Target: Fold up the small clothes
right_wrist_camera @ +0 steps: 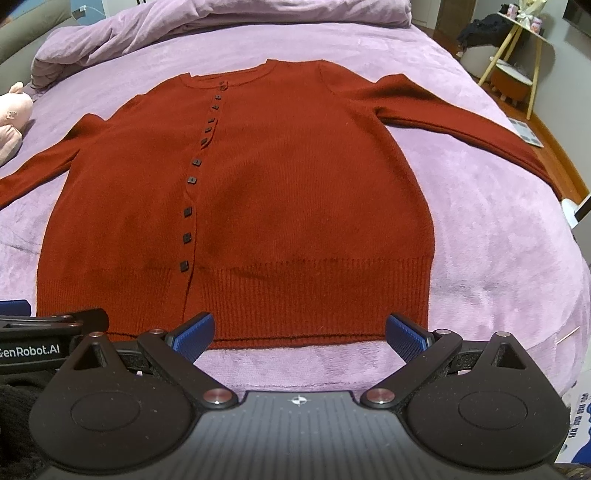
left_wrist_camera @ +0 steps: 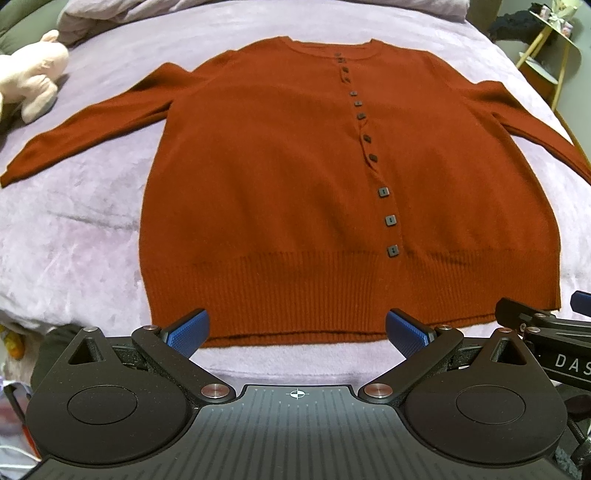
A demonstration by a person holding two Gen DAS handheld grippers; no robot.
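Note:
A rust-red buttoned cardigan lies flat, front up, on a lilac bedspread, sleeves spread to both sides, hem towards me. It also shows in the right wrist view. My left gripper is open and empty, its blue pads just above the near hem, left of the button row. My right gripper is open and empty at the hem's right half. Each gripper shows at the edge of the other's view: the right gripper, the left gripper.
A pink plush toy lies by the left sleeve; it also shows in the right wrist view. A bunched lilac duvet lies at the bed's head. A yellow-legged side table stands off the bed's right side.

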